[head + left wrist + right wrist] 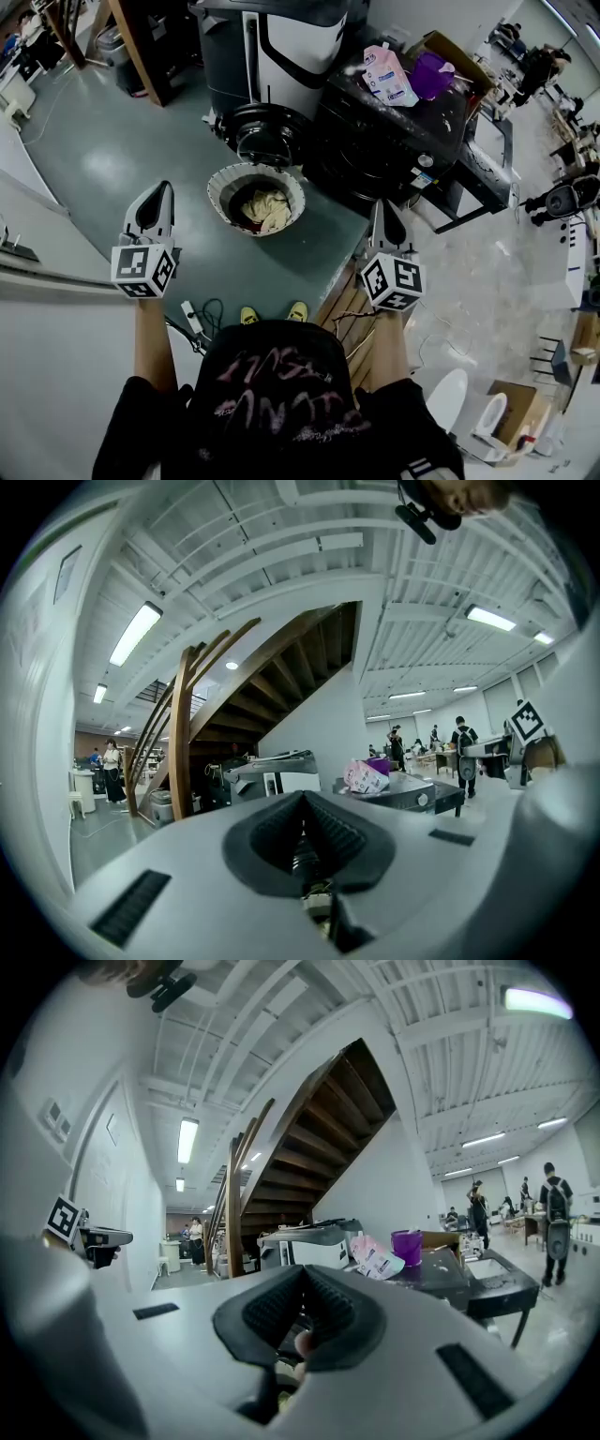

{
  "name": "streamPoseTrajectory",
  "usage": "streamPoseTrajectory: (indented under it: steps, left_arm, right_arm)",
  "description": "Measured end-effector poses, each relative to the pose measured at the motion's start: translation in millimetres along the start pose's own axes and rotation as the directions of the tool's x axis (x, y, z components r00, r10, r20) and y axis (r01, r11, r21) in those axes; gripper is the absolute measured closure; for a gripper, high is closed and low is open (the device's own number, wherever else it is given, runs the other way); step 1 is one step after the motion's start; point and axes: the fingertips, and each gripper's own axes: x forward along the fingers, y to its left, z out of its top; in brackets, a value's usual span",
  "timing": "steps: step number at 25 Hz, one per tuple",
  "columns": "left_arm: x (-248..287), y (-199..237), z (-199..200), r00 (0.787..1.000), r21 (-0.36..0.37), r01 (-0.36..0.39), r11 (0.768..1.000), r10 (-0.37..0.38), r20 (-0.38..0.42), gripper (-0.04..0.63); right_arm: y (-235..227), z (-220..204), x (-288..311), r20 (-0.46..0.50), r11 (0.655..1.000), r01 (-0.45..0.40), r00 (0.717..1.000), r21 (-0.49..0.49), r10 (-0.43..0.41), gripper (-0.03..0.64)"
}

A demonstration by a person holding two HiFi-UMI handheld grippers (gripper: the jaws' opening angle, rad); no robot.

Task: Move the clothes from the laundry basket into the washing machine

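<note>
In the head view a round white laundry basket (221,184) stands on the green floor with cream and dark clothes (265,208) inside. Right behind it is the dark washing machine (375,141), its round black door (263,136) facing the basket. My left gripper (162,188) is held level to the left of the basket, jaws shut and empty. My right gripper (382,205) is level to the basket's right, also shut and empty. In the left gripper view the left gripper (302,800) shows its ribbed pads together; the right gripper (302,1275) looks the same in its own view.
A pink detergent pack (389,75) and a purple container (432,73) sit on top of the washer. A black-and-white appliance (281,42) stands behind it. A wooden stair (183,733) rises at the left. People stand far off. A wooden pallet (345,314) lies by my feet.
</note>
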Motion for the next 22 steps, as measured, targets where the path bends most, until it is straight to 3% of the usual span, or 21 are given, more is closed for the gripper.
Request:
streamPoseTrajectory:
  steps: [5, 8, 14, 22]
  left_arm:
    - [0.3, -5.8, -2.1, 1.0, 0.0, 0.022, 1.0, -0.022, -0.008, 0.529]
    - [1.2, -9.6, -2.8, 0.999, -0.003, 0.033, 0.999, -0.033, -0.013, 0.463]
    - [-0.5, -13.0, -3.5, 0.999, 0.001, 0.044, 0.999, -0.044, -0.017, 0.4]
    - [1.8, -23.7, -5.1, 0.999, 0.004, 0.042, 0.999, -0.042, -0.023, 0.371]
  right_arm:
    - [1.3, 0.4, -2.3, 0.005, 1.0, -0.012, 1.0, 0.011, 0.012, 0.562]
    - [4.0, -0.7, -0.5, -0.001, 0.999, -0.037, 0.999, 0.009, 0.037, 0.495]
    - [6.5, -7.2, 0.4, -0.014, 0.998, -0.064, 0.998, 0.017, 0.064, 0.404]
    - [-3.9, -13.8, 1.7, -0.028, 0.997, -0.077, 0.997, 0.023, 0.078, 0.348]
